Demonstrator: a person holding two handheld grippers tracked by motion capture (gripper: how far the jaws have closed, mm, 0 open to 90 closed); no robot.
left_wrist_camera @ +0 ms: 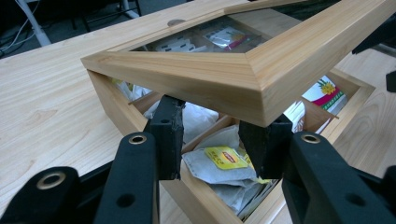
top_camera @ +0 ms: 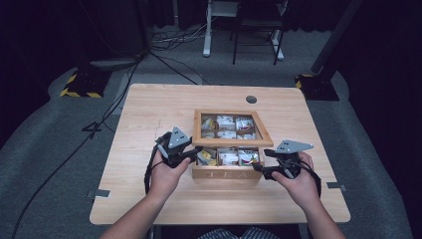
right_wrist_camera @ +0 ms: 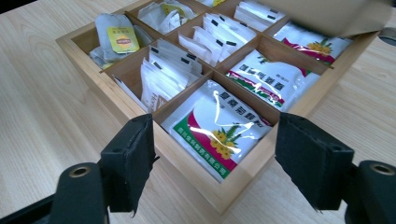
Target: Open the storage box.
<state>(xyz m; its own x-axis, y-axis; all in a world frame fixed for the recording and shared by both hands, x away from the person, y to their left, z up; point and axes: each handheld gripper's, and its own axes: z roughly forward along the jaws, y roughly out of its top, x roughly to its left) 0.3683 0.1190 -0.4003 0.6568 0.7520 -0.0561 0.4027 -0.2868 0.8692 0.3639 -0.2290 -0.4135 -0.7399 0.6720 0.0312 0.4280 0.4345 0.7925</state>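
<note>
A wooden tea box (top_camera: 227,174) marked TEA sits mid-table, its compartments holding tea bags and sachets. Its glass-paned lid (top_camera: 234,141) is tilted up, hinged at the far side. My left gripper (top_camera: 196,151) is at the box's front left corner. In the left gripper view its jaws (left_wrist_camera: 215,140) are shut on the raised lid's corner (left_wrist_camera: 210,74), above a yellow-tagged tea bag (left_wrist_camera: 226,158). My right gripper (top_camera: 263,164) is at the front right corner. Its jaws (right_wrist_camera: 215,158) stand open on either side of the box's corner (right_wrist_camera: 116,105), not touching it, over a flower-print sachet (right_wrist_camera: 217,123).
The box rests on a light wooden table (top_camera: 149,114) with a round cable hole (top_camera: 251,99) at the far side. Bare tabletop lies left, right and in front of the box. Beyond the table are grey carpet, cables and furniture legs (top_camera: 206,30).
</note>
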